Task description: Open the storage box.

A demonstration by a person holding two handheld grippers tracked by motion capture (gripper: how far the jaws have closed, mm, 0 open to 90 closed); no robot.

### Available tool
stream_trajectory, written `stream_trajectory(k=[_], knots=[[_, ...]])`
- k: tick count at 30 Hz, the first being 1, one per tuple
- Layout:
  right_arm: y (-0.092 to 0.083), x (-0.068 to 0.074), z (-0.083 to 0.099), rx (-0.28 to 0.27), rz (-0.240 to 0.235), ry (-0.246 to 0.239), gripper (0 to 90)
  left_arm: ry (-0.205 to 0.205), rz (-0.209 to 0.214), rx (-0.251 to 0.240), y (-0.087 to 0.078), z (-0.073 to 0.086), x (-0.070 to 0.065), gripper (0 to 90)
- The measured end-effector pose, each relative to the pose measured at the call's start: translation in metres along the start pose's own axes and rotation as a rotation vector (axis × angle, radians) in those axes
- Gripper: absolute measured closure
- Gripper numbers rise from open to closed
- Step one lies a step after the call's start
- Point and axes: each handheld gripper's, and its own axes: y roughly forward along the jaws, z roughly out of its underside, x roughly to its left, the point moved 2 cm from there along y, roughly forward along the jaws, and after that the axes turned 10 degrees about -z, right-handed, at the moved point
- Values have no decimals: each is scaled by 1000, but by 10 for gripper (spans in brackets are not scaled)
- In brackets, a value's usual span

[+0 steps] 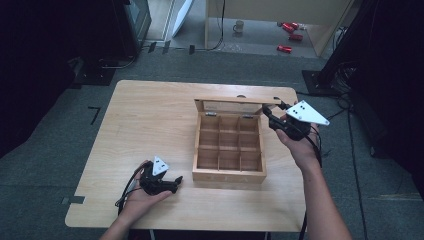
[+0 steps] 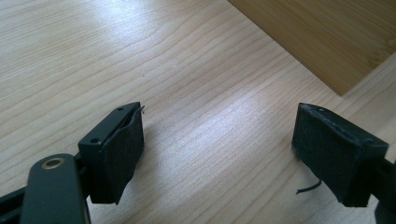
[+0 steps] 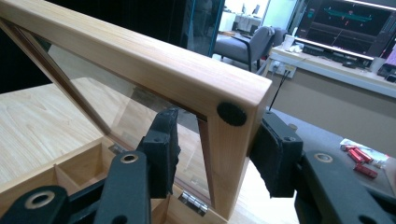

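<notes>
A wooden box point(image 1: 229, 172) with several empty compartments stands at the middle of the table point(image 1: 150, 120). Its glass-paned lid point(image 1: 235, 101) is raised upright at the back. My right gripper point(image 1: 272, 114) is at the lid's right top corner. In the right gripper view, that gripper point(image 3: 219, 140) straddles the lid frame point(image 3: 140, 56). The right pad point(image 3: 275, 154) touches the wood, while the left pad point(image 3: 163, 144) stands a little off it, against the glass side. My left gripper point(image 1: 176, 183) lies low on the table by the box's front left corner, open, with nothing between its pads point(image 2: 119, 149). A box wall point(image 2: 327, 37) is ahead of it.
The table's front edge is close behind the left hand. On the floor beyond the table are a mug point(image 1: 239, 26) and red cans point(image 1: 290, 31). Dark equipment stands at both sides. A desk with screens point(image 3: 355, 23) and a chair point(image 3: 243, 46) lie past the lid.
</notes>
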Motion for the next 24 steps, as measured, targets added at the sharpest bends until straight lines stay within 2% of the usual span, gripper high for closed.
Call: stream_trajectory(k=[5, 8, 19, 24], knots=[[6, -9, -7, 11, -5, 16, 569, -1, 0, 0, 0, 0, 0, 174], [13, -19, -13, 8, 0, 56, 590, -2, 0, 0, 0, 0, 0, 175], [34, -39, -26, 13, 26, 146, 620, 1, -1, 2, 0, -1, 0, 177], [47, -52, -31, 19, 35, 214, 630, -1, -1, 3, 0, -1, 0, 178]])
